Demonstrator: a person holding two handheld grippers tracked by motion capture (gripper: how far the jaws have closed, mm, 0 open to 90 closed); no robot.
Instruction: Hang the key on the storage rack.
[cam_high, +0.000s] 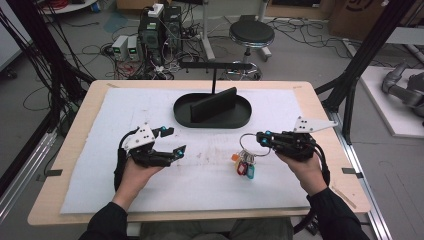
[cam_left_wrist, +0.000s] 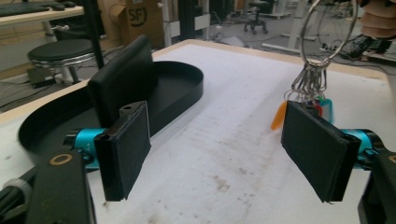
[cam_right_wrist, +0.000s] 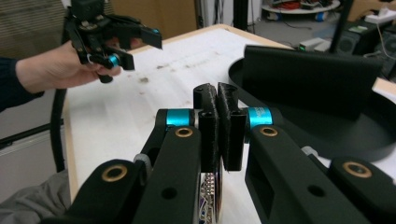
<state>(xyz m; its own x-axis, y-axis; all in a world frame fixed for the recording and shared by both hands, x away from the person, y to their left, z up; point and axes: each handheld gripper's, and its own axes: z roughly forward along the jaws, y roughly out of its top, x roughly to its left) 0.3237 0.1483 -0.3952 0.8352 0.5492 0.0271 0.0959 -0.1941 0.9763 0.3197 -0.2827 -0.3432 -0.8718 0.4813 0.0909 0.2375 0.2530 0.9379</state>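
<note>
Right gripper (cam_high: 262, 137) is up over the bench (cam_high: 75, 145), its 2 fingers (cam_right_wrist: 208, 122) pressed tight on the large key ring (cam_high: 248, 145), which stands up in the grip. The bunch of keys and coloured tags (cam_high: 243, 165) hangs from that ring and spreads onto the white mat (cam_high: 150, 107), an orange tag to the left, red and teal ones lower down. From the right gripper view the pads meet face to face, and a little of the keys peeks out below them.

Over on the left, the left gripper (cam_high: 173, 140) sits in the person's left hand (cam_high: 141, 170), fingers spread wide apart with nothing between them. Through the left gripper view, the 2 black pads (cam_left_wrist: 127, 148) frame bare, scuffed mat, and the ring and keys hang in the air beyond the right-hand pad, the ring's top cut by the frame edge.

At the far middle of the mat rests the black oval tray (cam_high: 186, 117), and a black slab (cam_high: 214, 104) stands on edge inside it, running at a slant. The tray is well apart from both grippers, the keys nearer to its right end. Behind the bench, a round black stool (cam_high: 251, 34) stands on the floor among cables and boxes.
</note>
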